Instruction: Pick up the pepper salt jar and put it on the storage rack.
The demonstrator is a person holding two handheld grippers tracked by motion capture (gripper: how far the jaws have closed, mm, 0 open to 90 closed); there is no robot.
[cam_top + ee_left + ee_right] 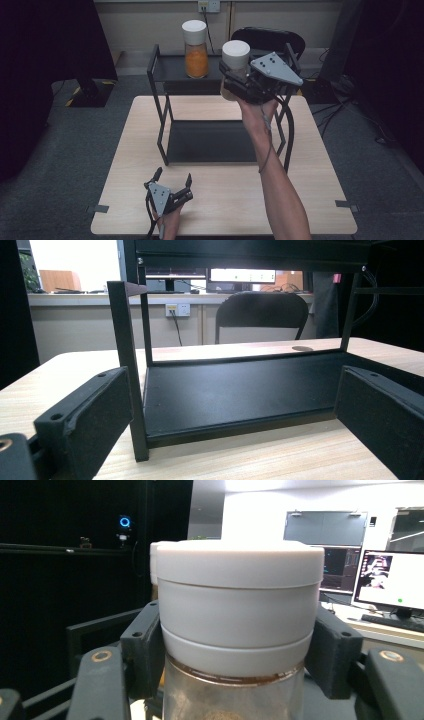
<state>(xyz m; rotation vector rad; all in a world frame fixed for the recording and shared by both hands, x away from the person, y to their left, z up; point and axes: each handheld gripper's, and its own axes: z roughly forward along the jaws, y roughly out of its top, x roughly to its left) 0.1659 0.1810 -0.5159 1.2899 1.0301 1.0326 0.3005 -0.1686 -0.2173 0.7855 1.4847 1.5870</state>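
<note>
- At the left of the high view, the left gripper (pixel 173 181) rests low on the wooden table (pixel 320 165) near its front edge, jaws spread apart with nothing between them. In the left gripper view the two jaws frame the lower shelf of a black metal rack (pixel 159 107). Little risk here unless this hand drifts forward and bumps the rack's front post.
- In the middle, an orange-filled jar (pixel 195 49) with a white lid stands on the rack's top shelf, toward its left. It could be knocked over if the carried jar is swung sideways into it.
- To the right, the right gripper (pixel 235 82) is held up at about top-shelf height, its jaws clamped on a glass jar (pixel 239 625) with a white lid and brownish contents. The right gripper view shows the pads pressing just at the lid's lower band and the glass below it.
- Likely hazards, as a judgement: the smooth glass may slip down through the pads; the jar's base may catch the shelf rim or a rear post of the rack while being set down; letting go before the base sits flat could tip it.
</note>
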